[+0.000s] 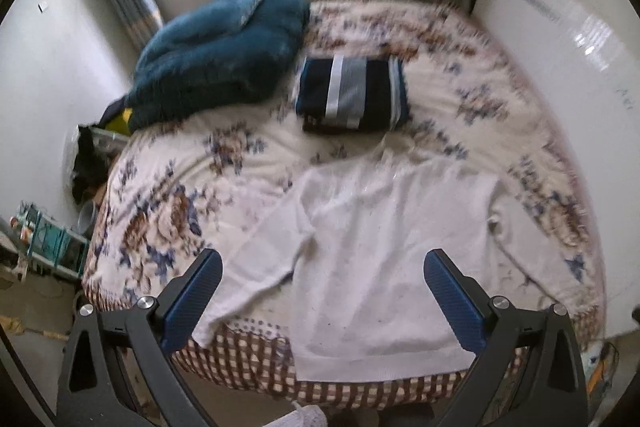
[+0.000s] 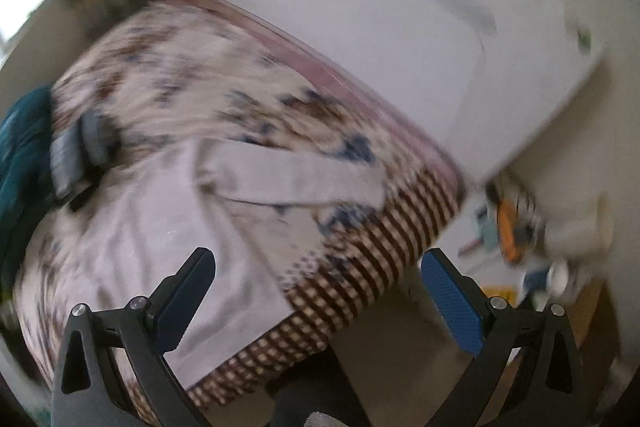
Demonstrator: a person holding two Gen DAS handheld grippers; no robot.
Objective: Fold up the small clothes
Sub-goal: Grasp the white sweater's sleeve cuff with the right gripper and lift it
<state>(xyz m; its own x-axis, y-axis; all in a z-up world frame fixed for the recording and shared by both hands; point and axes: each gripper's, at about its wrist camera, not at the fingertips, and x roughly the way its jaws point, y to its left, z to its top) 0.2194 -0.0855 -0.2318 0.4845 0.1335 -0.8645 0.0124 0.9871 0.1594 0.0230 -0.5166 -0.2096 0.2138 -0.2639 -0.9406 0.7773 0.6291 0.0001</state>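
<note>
**Bedroom, white shirt spread flat on the bed, both grippers empty**

Bedroom with a window and curtains; a bed with a floral sheet fills the view. On its near half lies a white shirt, spread flat, sleeves out to each side, hem at the checked front edge. Behind it sits a folded striped garment, well apart, beside a blue blanket.

Left gripper hovers above the shirt, jaws wide apart, holding nothing. Right gripper hangs over the bed's right corner, also spread and empty.

The shirt looks light, soft and limp; pinching a sleeve end or shoulder seems best. Bare sheet on the left leaves room; hem could slip off.
</note>
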